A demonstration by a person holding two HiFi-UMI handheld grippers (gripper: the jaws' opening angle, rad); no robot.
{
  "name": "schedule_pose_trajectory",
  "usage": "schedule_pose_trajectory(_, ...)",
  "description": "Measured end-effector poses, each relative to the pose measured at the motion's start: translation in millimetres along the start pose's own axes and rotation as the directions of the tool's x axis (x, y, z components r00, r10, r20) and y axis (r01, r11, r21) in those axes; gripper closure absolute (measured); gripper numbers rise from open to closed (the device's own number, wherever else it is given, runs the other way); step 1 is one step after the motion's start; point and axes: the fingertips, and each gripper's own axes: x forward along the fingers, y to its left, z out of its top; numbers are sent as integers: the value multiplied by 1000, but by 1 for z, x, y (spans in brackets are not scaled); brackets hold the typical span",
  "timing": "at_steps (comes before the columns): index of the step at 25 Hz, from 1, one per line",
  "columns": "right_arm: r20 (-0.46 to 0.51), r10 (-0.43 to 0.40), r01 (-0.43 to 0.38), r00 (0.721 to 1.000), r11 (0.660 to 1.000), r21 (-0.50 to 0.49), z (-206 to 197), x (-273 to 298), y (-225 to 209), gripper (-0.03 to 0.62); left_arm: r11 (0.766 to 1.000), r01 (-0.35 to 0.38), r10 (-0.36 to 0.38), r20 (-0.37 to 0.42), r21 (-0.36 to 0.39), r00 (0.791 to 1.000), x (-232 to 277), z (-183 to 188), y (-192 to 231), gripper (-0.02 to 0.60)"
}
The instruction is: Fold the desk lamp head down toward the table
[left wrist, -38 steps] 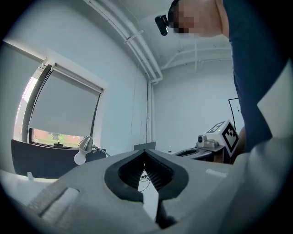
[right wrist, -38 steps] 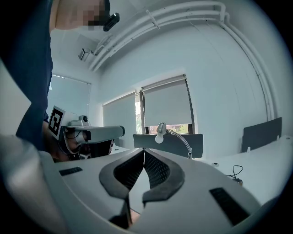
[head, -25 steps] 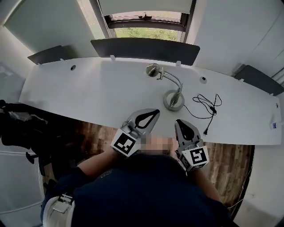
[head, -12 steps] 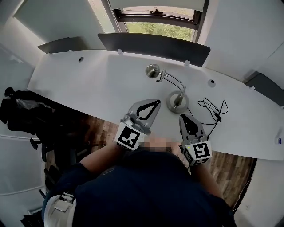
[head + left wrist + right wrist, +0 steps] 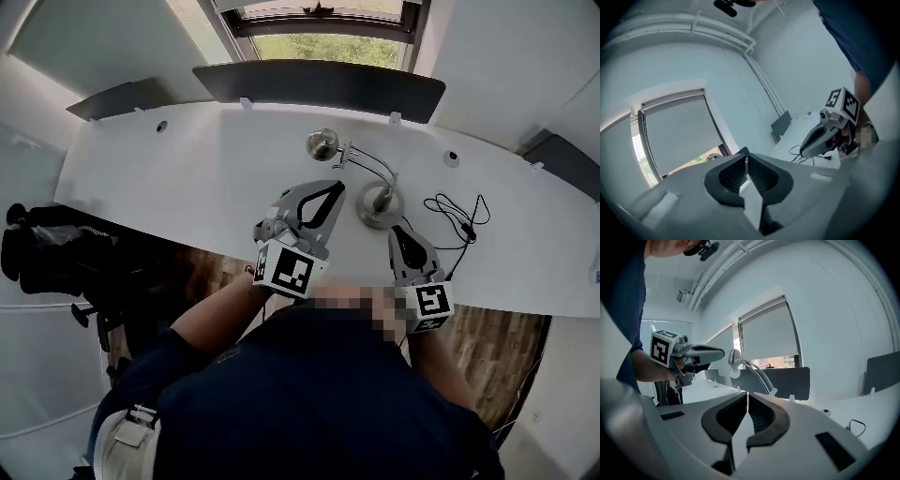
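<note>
Left gripper [image 5: 324, 194]: you've brought it in beside the lamp base [image 5: 380, 204], jaws clenched and empty.
Right gripper [image 5: 399, 232]: also closer now, clenched on nothing.
Lamp head [image 5: 323, 143]: raised over the desk [image 5: 187, 178], untouched; folding not yet begun.

Head view from above the person, steeply down onto the white desk [image 5: 187, 178], left gripper [image 5: 333, 187] and right gripper [image 5: 398, 231] close below, left gripper view rolled, facing the window blind [image 5: 675, 131], right gripper view level across the desk, sharing the desk lamp [image 5: 379, 199] with the head view, each gripper view catching the other gripper.
</note>
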Motion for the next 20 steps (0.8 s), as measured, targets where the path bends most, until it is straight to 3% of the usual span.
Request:
schedule_pose_trajectory(5, -16, -7, 7, 1000, 1000, 6, -10, 11, -6, 580, 994, 6, 0, -56, 106, 998, 13, -13, 0, 562)
schedule_pose_trajectory(13, -40, -28, 29, 999, 1000, 5, -29, 33, -29, 501, 976, 1, 20, -90, 219, 996, 26, -16, 2, 518)
schedule_pose_trajectory(20, -73, -54, 50, 996, 998, -50, -49, 63, -49, 435, 966, -7, 39, -123, 257, 992, 36, -20, 3, 518)
